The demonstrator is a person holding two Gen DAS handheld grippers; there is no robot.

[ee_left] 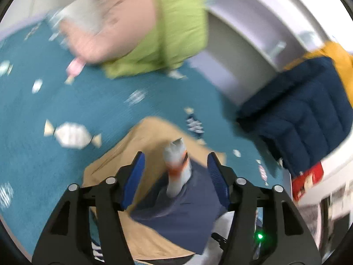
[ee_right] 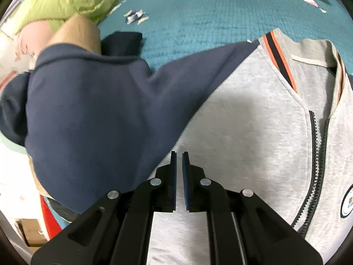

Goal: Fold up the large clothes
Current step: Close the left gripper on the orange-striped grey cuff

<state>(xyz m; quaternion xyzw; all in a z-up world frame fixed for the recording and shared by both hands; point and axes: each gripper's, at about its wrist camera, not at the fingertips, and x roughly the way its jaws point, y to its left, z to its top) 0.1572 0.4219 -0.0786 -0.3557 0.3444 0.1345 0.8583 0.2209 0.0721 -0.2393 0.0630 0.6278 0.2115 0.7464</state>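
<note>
Right wrist view: the right gripper (ee_right: 179, 161) points down over the grey fleece zip jacket with navy sleeves and orange-striped collar (ee_right: 253, 119), which lies spread on the teal quilted bedspread with candy print (ee_right: 198, 17). Its blue pads sit nearly together, only a thin slit between them, nothing pinched; clenched, empty, over the grey front panel, black zip (ee_right: 315, 154) to the pic's right. The jacket's navy sleeve (ee_right: 92, 114) is lifted up and across twd the left of the pic, blurred. A lime green pillow (ee_right: 64, 0) lies at the bedspread's far left corner, w/ a tan folded cloth (ee_right: 77, 31) just beside it and a dark navy bundle (ee_right: 123, 42) near that.

Left wrist view: the left gripper (ee_left: 176, 174) is released, blue pads wide apart. The sleeve's grey cuff with orange band (ee_left: 177, 165) stands between the pads, touching neither as far as the blur lets me tell. Navy sleeve fabric hangs below it over the tan cloth (ee_left: 143, 137). Beyond: teal bedspread (ee_left: 88, 101), green pillow (ee_left: 172, 28), a pink cushion (ee_left: 106, 22) against it, and a dark blue quilted garment with mustard lining (ee_left: 304, 110) at the bedspread's right edge. Pic heavily motion-blurred.
</note>
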